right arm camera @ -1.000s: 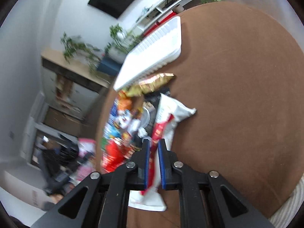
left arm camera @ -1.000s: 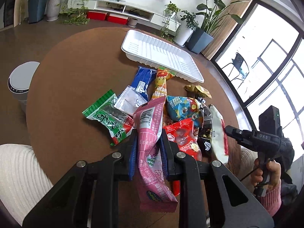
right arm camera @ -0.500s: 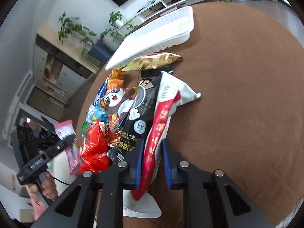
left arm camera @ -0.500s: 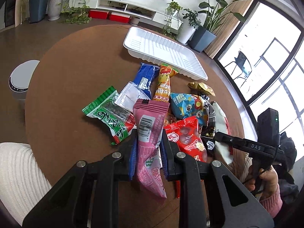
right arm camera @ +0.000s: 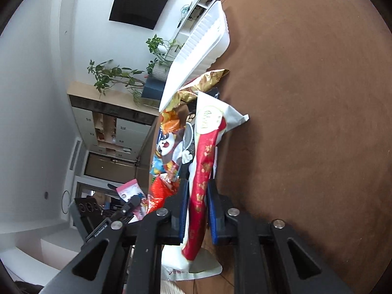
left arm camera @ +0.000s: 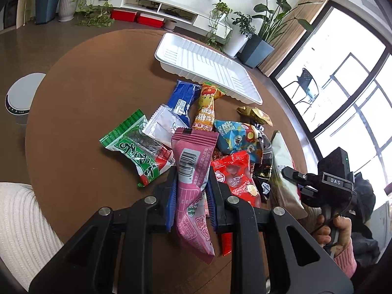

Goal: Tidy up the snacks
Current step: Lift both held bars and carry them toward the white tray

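A pink plastic snack packet with a barcode [left arm camera: 193,171] sits pinched between the blue pads of the left claw [left arm camera: 192,183], its top reaching ahead over the heap of snack packets [left arm camera: 220,137] on the round brown desk [left arm camera: 80,112]. The right claw [right arm camera: 198,201] is clenched on a long white-and-red snack packet [right arm camera: 203,161]. Beyond both claws, past the heap, lies the white ribbed plastic tray [left arm camera: 205,66].

Left gripper [left arm camera: 191,196]: black angular frame, silver round screws, blue finger pads [left arm camera: 171,201]. Right gripper [right arm camera: 197,204]: same build; its body reads "DAS", small green light, black cable. Right hand [left arm camera: 336,230]: bare skin, pink ribbed sleeve.
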